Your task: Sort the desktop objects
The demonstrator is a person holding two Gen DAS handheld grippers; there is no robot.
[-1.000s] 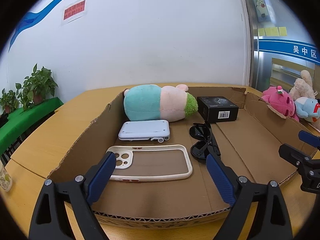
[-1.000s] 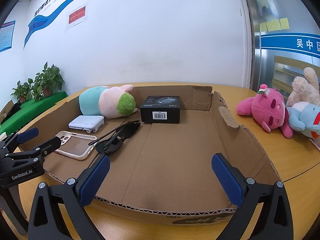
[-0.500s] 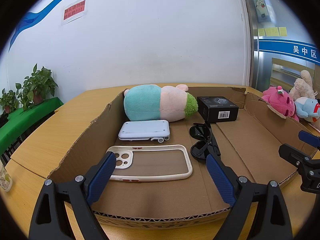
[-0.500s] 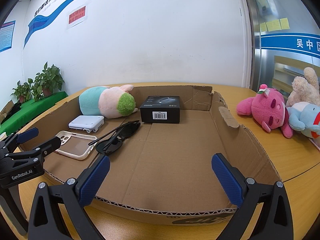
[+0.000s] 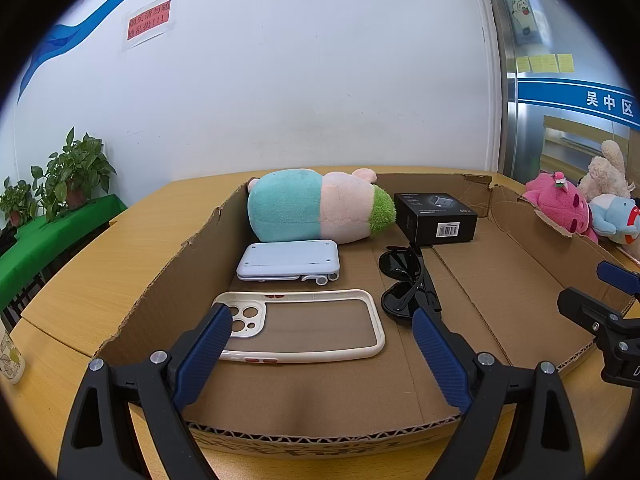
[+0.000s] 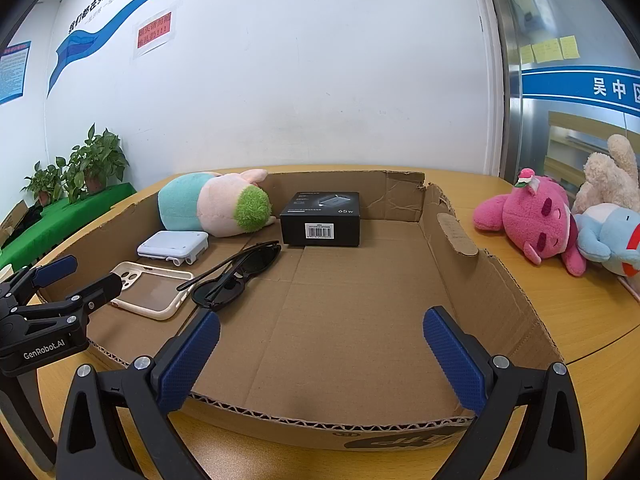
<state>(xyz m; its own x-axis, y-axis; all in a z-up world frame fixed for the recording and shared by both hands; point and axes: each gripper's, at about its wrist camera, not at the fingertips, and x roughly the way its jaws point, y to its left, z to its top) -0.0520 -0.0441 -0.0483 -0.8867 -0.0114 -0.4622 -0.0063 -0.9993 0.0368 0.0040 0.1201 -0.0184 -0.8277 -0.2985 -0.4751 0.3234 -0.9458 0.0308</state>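
Note:
A shallow cardboard tray [image 5: 168, 288] [image 6: 492, 280] lies on the wooden table. In it lie a teal-pink plush [image 5: 316, 208] [image 6: 212, 206], a black box [image 5: 436, 218] [image 6: 320, 220], a white flat device [image 5: 288, 260] [image 6: 174, 246], a cream phone case [image 5: 304, 330] [image 6: 150, 288] and black sunglasses [image 5: 404, 284] [image 6: 236, 274]. My left gripper [image 5: 320, 346] is open and empty at the tray's near edge, over the phone case. My right gripper [image 6: 320, 354] is open and empty over the tray's bare right half.
A pink plush [image 6: 532, 220], a blue plush [image 6: 608, 236] and a beige plush [image 6: 612, 176] lie on the table right of the tray. Potted plants [image 5: 68, 176] stand on a green shelf at left. A paper cup [image 5: 10, 356] stands at the table's left edge.

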